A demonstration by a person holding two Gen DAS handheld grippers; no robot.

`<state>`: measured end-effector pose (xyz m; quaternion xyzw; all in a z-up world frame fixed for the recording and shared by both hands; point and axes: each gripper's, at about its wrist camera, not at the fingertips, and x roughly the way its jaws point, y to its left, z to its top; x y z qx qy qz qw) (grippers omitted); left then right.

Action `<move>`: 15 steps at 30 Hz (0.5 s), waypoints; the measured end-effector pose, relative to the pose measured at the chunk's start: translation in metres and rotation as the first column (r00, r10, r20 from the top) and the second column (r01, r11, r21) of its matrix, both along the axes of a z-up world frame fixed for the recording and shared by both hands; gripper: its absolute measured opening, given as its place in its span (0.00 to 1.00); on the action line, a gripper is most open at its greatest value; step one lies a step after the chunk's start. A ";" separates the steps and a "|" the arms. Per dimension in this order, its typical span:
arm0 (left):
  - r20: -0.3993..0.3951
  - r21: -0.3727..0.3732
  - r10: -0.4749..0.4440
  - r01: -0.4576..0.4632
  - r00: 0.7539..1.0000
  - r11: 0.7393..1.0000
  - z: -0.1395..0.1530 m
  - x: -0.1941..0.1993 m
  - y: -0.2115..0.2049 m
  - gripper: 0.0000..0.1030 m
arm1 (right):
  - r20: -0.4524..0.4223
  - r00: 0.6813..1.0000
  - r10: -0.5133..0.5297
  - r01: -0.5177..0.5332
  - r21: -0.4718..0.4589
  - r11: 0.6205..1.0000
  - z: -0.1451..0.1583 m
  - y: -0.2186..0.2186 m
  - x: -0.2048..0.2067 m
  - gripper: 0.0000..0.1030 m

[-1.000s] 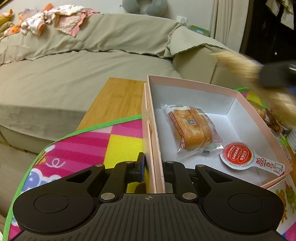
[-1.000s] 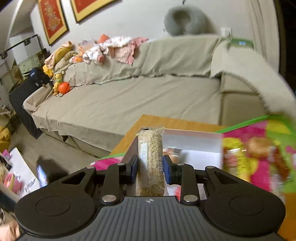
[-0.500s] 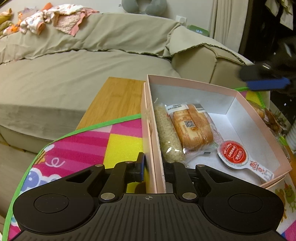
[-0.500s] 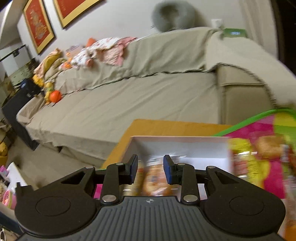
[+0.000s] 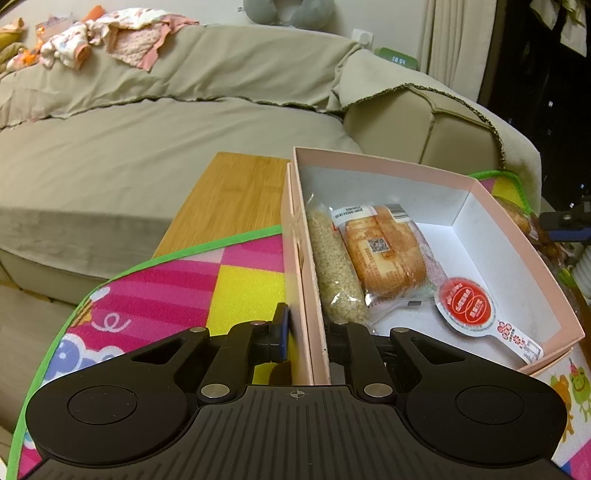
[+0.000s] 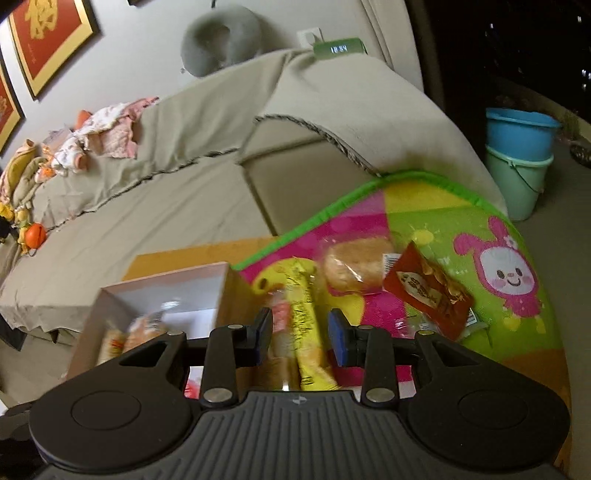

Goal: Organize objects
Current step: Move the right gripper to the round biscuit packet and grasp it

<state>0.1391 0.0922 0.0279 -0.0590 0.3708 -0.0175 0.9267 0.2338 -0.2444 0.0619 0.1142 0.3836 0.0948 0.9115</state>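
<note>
Left gripper (image 5: 305,334) is clamped on the near left wall of the pink box (image 5: 517,236), one finger outside, one inside. Right gripper (image 6: 300,336) has its jaws apart and they have just been opening; the yellow snack packet (image 6: 308,332) lies in the gap below them on the mat, pads not pressing it, view is motion-blurred. Inside the box, from the left wall: sesame bar in clear wrap (image 5: 338,267) lying along the wall, bread packet (image 5: 384,253) touching it, red-lidded sauce cup (image 5: 466,305) near the right front corner. Box sits on the colourful play mat (image 5: 166,291), which covers part of a wooden table (image 5: 236,195). On the mat right of the box, past the yellow packet: a wrapped bun (image 6: 356,264) and a red snack pouch (image 6: 428,291), just beside each other. Beyond the table a beige-covered sofa (image 5: 147,155) with a pile of baby clothes (image 5: 110,35) on its back, a grey neck pillow (image 6: 221,44) above, and a green digital clock (image 6: 340,48) on the armrest side. Far right, a blue bucket (image 6: 521,127) stacked in a green one (image 6: 517,181).
</note>
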 end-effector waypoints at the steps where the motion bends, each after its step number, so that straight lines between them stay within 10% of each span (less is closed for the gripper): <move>1: -0.002 0.003 -0.002 0.002 1.000 1.000 0.000 0.000 0.000 0.13 | -0.006 1.000 0.003 -0.003 -0.007 1.000 -0.005 0.002 0.004 0.37; 9: -0.011 0.026 -0.003 0.003 1.000 1.000 0.000 -0.001 -0.002 0.12 | -0.042 0.998 0.037 -0.040 -0.067 0.997 -0.048 0.029 0.037 0.52; 15: -0.014 0.027 -0.001 0.002 1.000 1.000 0.000 -0.001 -0.003 0.12 | -0.097 0.990 0.099 -0.101 -0.015 0.995 -0.050 0.018 0.026 0.33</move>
